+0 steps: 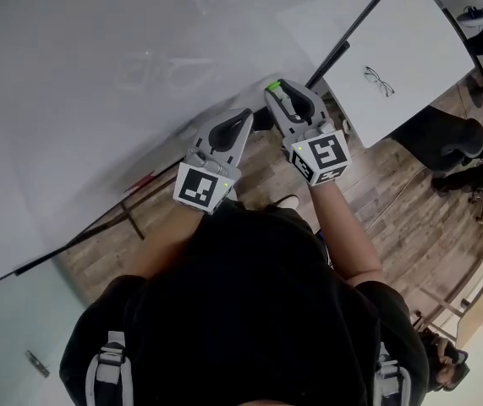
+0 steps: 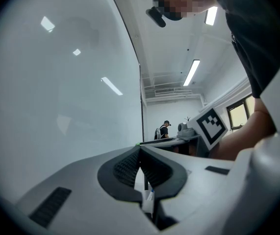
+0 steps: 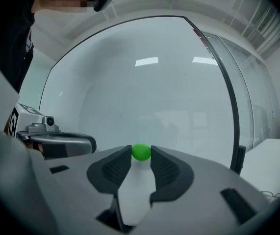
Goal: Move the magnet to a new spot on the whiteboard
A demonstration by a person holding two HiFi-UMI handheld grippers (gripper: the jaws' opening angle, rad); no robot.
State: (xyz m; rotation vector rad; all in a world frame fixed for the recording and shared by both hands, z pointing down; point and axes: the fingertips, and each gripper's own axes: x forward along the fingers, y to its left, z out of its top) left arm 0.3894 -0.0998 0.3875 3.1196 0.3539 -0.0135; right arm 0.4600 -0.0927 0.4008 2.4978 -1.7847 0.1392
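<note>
The whiteboard [image 3: 144,92] filled most of every view, its surface bare apart from faint smudges and ceiling-light reflections. To the person's right stood a white bench [image 1: 410,57] on the wooden floor [image 1: 410,201], well apart from the working area.

Both tools were held close together near the board's lower edge. The left tool [image 2: 140,150] had its jaws brought together with nothing between them, and it played no part in the grasp. The right tool [image 3: 140,155] was narrowed onto the small green magnet [image 3: 140,151], pinched between its jaw tips just in front of the board. Whether the magnet was touching the surface could not be told.

By my reading, the pick-up was done or nearly so. The carry to a fresh spot and the release were left. Plenty of bare board lay above, and nothing blocked it.

A pair of eyeglasses [image 1: 378,80] lay on the bench, clear of the work. A distant person [image 2: 165,129] stood far across the room.
</note>
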